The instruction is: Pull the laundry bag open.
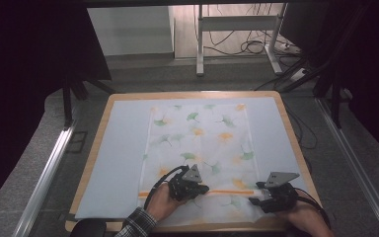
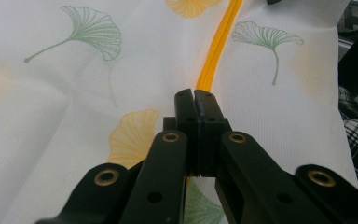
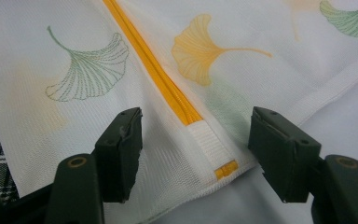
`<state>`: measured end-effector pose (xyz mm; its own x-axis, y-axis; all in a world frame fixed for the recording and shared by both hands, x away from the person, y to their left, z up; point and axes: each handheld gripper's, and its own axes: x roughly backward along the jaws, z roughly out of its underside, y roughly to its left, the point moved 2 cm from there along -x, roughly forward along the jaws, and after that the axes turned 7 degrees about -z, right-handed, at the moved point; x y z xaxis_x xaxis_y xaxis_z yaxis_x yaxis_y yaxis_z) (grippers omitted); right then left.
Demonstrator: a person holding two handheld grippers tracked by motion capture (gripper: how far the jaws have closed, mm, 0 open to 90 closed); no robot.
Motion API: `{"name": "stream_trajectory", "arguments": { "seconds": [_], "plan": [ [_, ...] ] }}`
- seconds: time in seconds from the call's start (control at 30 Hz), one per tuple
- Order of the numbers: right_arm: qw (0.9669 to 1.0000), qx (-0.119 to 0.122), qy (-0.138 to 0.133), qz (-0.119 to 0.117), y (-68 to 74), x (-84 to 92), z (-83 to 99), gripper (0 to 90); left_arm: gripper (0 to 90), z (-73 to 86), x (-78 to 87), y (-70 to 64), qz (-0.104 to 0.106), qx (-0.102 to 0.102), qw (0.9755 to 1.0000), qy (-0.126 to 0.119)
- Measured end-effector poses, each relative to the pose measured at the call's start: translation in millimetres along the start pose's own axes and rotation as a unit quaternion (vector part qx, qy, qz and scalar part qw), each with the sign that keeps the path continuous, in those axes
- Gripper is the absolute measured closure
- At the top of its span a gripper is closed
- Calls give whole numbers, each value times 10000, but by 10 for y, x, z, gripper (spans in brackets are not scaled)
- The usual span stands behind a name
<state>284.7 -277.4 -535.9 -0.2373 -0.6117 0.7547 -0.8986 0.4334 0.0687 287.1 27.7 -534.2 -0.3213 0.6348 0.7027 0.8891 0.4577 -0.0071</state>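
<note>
A white mesh bag (image 1: 197,133) printed with green and orange ginkgo leaves lies flat on the table, with an orange zipper (image 1: 232,191) running across its near end. My left gripper (image 1: 203,189) sits at the zipper's left part. In the left gripper view its jaws (image 2: 195,95) are pressed together right on the zipper line (image 2: 219,42); whatever they pinch is hidden. My right gripper (image 1: 253,199) is at the bag's right corner. Its jaws (image 3: 198,117) stand open, one on either side of the zipper's end (image 3: 154,65) and the white tab (image 3: 212,144).
The bag rests on a pale blue mat (image 1: 123,148) that covers a wooden table (image 1: 93,148). Grey floor, a metal rail (image 1: 44,173) and a desk frame with cables (image 1: 237,34) lie beyond. A plaid sleeve (image 1: 138,222) enters at the bottom.
</note>
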Motion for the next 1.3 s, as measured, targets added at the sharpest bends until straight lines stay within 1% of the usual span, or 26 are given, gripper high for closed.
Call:
{"name": "stream_trajectory", "arguments": {
  "seconds": [0.07, 0.33, 0.4, 0.47, 0.53, 0.77, 0.93, 1.03, 1.17, 1.2, 1.3],
  "plan": [
    [10000, 2, -3, -1, 0, 0, 0, 349, 900, 14, 20, 9, -6, 40, 10000, -11],
    [10000, -12, -6, 5, 1, 0, 0, 349, 900, 67, 85, 33, -58, 94, 9999, -4],
    [10000, -22, -10, 3, 1, -1, 1, 349, 900, 79, 97, 41, -66, 77, 9999, -6],
    [10000, -26, -10, 4, 1, -1, 0, 349, 900, 82, 97, 35, -60, 103, 9999, -20],
    [10000, -30, -12, 8, 2, -1, 1, 349, 900, 84, 103, 29, -86, 71, 9999, 18],
    [10000, -58, -31, 13, 3, -2, 2, 350, 900, 124, 159, 43, -73, 149, 9999, -18],
    [10000, -67, -34, 15, 3, -2, 2, 350, 900, 150, 184, 55, -112, 153, 9998, 7],
    [10000, -72, -36, 10, 2, -1, 3, 350, 900, 178, 227, 88, -128, 235, 9996, -14],
    [10000, -74, -40, 15, 4, -1, 3, 349, 900, 188, 255, 89, -152, 236, 9996, 0],
    [10000, -75, -44, 18, 4, -1, 4, 349, 900, 205, 273, 99, -184, 269, 9995, -7],
    [10000, -80, -47, 15, 3, -1, 4, 350, 900, 219, 297, 113, -194, 311, 9993, -22]
  ]
}}
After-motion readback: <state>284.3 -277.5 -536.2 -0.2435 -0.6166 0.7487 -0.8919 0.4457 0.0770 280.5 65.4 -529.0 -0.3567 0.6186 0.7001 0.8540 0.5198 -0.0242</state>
